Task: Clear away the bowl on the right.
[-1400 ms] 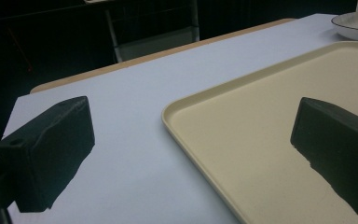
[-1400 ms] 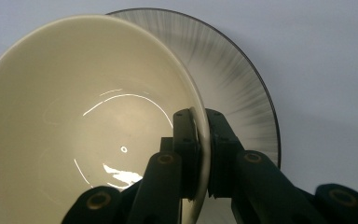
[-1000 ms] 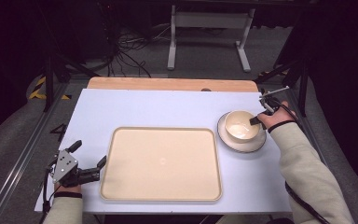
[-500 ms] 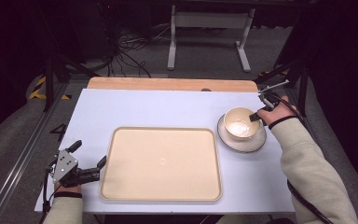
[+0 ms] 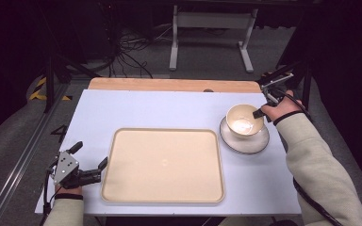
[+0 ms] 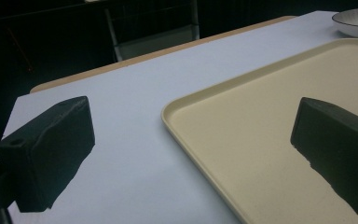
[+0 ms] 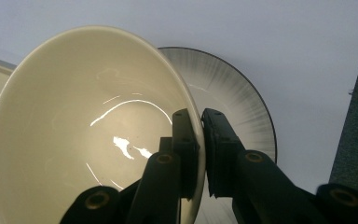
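At the desk's near left corner, the left gripper (image 5: 87, 157) is resting with jaws spread beside the smooth beige rectangular tray (image 5: 162, 165). Near the right edge, the right gripper (image 7: 200, 135) is pinching the glossy cream bowl (image 5: 244, 121) by its rim, half hiding the ribbed round plate (image 5: 252, 143).

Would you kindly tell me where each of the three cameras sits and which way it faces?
High view: above the person's side, facing forward and down on the table; both forearms enter from below.
Left gripper view: rides the left gripper, looking low across the tray; its open jaws show.
Right gripper view: rides the right gripper, looking down at the bowl; jaws pinch its rim.
Shared: both gripper views show the plate.
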`<state>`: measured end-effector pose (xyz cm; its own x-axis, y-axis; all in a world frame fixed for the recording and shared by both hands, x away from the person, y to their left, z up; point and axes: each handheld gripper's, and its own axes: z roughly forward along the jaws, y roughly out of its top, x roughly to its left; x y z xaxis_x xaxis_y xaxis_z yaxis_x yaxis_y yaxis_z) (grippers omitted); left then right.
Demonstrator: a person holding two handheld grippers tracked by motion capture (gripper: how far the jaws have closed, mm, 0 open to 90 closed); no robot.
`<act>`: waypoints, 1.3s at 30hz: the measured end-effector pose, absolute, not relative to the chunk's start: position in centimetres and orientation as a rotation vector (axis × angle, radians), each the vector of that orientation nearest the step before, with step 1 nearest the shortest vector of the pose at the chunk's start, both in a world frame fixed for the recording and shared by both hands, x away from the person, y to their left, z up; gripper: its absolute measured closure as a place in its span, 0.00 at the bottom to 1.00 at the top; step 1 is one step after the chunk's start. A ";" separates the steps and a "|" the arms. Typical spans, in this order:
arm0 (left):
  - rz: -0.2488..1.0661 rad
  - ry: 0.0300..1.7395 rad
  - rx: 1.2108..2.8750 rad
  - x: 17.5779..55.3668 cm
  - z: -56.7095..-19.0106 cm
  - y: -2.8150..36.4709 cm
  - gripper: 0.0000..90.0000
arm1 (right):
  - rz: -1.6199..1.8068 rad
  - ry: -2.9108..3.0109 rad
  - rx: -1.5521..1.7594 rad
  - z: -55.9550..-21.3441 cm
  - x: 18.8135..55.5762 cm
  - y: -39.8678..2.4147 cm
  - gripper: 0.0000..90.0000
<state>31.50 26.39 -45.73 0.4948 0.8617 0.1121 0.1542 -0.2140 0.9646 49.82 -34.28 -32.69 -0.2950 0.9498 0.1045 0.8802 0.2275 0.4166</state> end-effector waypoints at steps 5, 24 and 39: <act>0.834 0.878 1.679 31.5 -45.7 26.4 0.00 | 0.588 2.344 1.732 -32.0 49.7 -33.7 0.93; 0.833 0.871 1.686 31.5 -45.7 26.4 0.00 | 0.625 2.480 1.613 -30.0 48.4 -29.2 0.93; 0.831 0.872 1.687 31.5 -45.7 26.3 0.00 | 0.697 2.591 1.559 -29.2 47.1 -24.0 0.92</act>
